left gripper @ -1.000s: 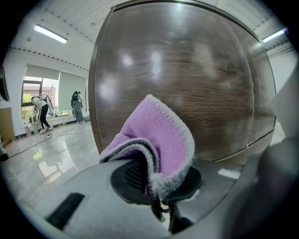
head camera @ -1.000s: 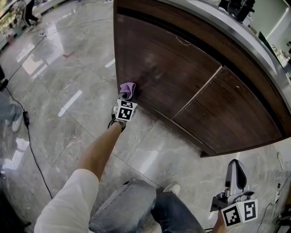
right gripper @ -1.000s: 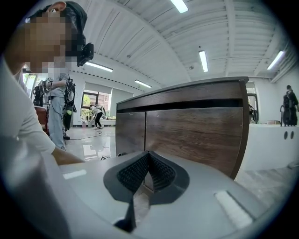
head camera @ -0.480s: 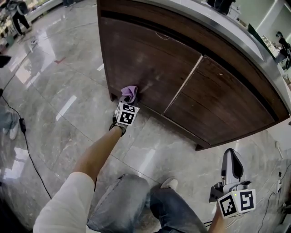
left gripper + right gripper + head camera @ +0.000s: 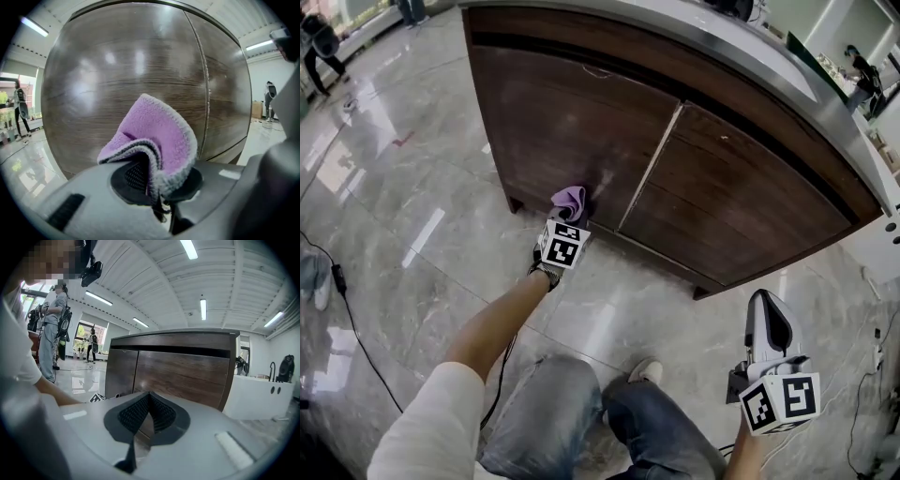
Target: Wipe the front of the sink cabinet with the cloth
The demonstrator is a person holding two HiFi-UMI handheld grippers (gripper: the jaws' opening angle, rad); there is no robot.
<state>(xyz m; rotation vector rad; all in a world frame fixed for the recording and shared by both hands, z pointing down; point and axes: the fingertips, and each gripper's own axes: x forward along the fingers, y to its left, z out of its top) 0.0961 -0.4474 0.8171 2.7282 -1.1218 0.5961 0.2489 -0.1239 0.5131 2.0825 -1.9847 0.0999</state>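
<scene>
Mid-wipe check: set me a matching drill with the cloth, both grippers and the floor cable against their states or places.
Things:
1. purple cloth
2. left gripper
3. right gripper
4. black cable

States or places:
A. shut, empty, held back from the cabinet
B. lies on the floor at the left
C. shut on the purple cloth
D. bunched, low against the cabinet front

Pairs: 1-D, 2-C, 3-A, 4-B
</scene>
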